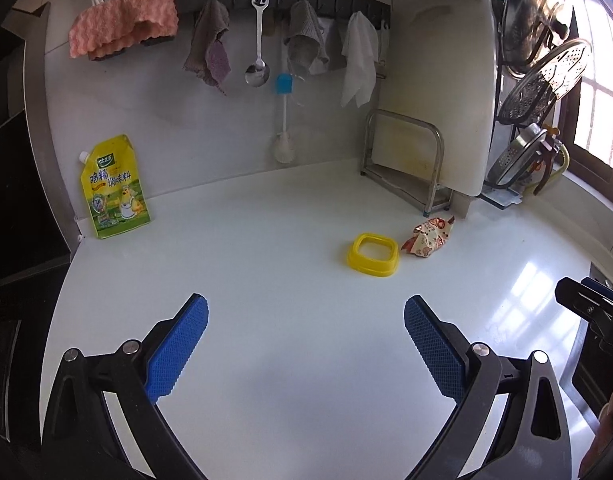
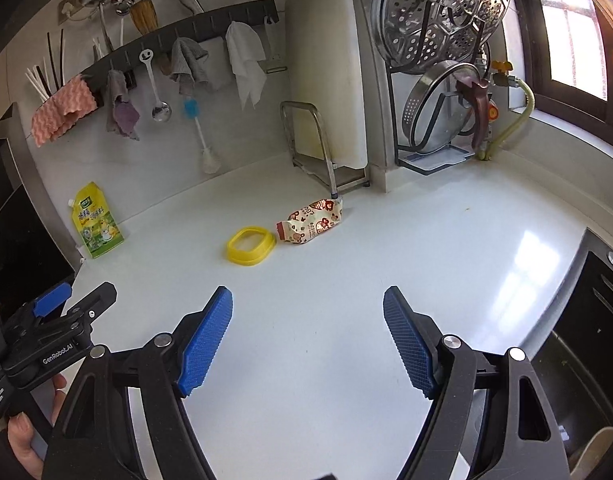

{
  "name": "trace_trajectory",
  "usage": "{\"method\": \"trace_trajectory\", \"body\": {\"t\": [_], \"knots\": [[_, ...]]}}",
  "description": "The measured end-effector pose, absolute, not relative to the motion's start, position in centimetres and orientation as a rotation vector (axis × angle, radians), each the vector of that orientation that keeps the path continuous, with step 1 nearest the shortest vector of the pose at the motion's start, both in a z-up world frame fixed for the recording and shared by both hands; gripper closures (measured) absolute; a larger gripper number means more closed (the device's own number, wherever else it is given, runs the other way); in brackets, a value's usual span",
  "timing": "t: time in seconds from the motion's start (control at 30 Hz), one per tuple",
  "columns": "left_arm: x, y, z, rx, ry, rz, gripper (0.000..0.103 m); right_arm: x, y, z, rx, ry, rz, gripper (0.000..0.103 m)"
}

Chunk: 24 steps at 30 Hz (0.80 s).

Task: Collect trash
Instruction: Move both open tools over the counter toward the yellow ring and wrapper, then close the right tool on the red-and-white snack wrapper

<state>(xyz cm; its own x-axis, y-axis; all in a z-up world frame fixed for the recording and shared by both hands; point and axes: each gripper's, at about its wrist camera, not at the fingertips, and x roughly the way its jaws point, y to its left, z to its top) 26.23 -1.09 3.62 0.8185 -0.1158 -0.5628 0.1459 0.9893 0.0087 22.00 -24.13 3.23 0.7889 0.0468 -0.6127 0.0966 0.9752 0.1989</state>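
- The left gripper (image 1: 305,354) fills the bottom of the left wrist view, its blue pads spread wide with only bare white desk (image 1: 266,264) between them.
- The right gripper (image 2: 307,344) stands just as wide at the bottom of its own view, holding nothing.
- A crumpled snack wrapper (image 1: 427,237) lies on the desk right of centre, just in front of the metal rack (image 1: 406,160) foot.
- A yellow ring-shaped lid (image 1: 373,254) sits just left of the wrapper, very close to it.
- A yellow seasoning pouch (image 1: 114,188) stands against the wall at middle left, well apart from both.
- Cloths, a spoon (image 1: 258,40) and a brush (image 1: 283,120) hang along the top.
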Motion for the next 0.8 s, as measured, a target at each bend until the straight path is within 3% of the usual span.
{"method": "trace_trajectory", "body": {"t": [0.3, 0.8], "knots": [[32.0, -1.3, 0.9, 0.051, 0.630, -0.091, 0.006, 32.2, -24.1, -0.2, 0.248, 0.750, -0.017, 0.029], [33.4, -0.2, -0.5, 0.044, 0.642, -0.047, 0.006, 42.6, -23.4, -2.6, 0.348, 0.853, -0.188, 0.029]]}}
